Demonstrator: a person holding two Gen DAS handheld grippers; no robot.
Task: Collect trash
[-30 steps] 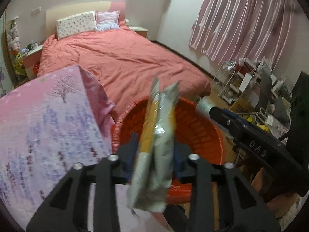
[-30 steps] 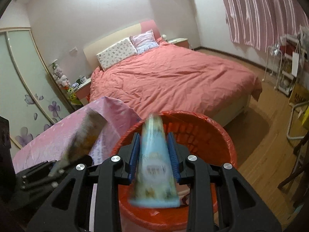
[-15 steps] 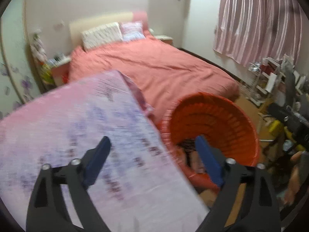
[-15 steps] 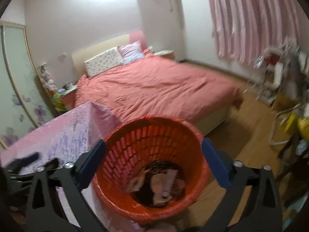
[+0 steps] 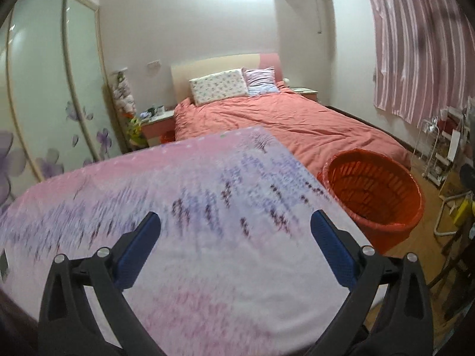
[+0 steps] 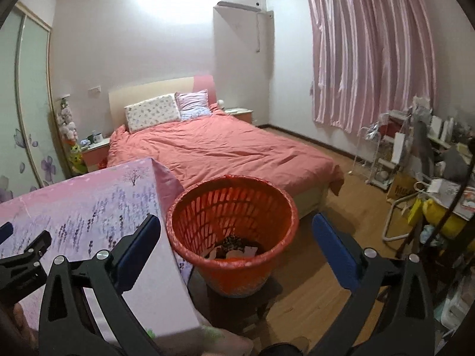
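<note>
An orange plastic trash basket (image 6: pixel 231 207) stands on the floor beside a table with a pink lavender-print cloth (image 6: pixel 89 207). Dropped wrappers (image 6: pixel 234 249) lie in its bottom. My right gripper (image 6: pixel 234 225) is wide open and empty above and in front of the basket. My left gripper (image 5: pixel 234 225) is wide open and empty over the tablecloth (image 5: pixel 207 207); the basket (image 5: pixel 374 190) is off to its right. The left gripper's fingers (image 6: pixel 26 255) show at the lower left of the right wrist view.
A bed with a coral cover (image 6: pixel 213 151) lies behind the basket. A cluttered rack and desk (image 6: pixel 424 166) stand at the right under pink curtains (image 6: pixel 365 68). A sliding wardrobe (image 5: pixel 38 103) fills the left wall. Wood floor (image 6: pixel 326 267) surrounds the basket.
Both grippers opened and let their trash fall into the basket. Both then pulled back and up; the left gripper swung left over the table.
</note>
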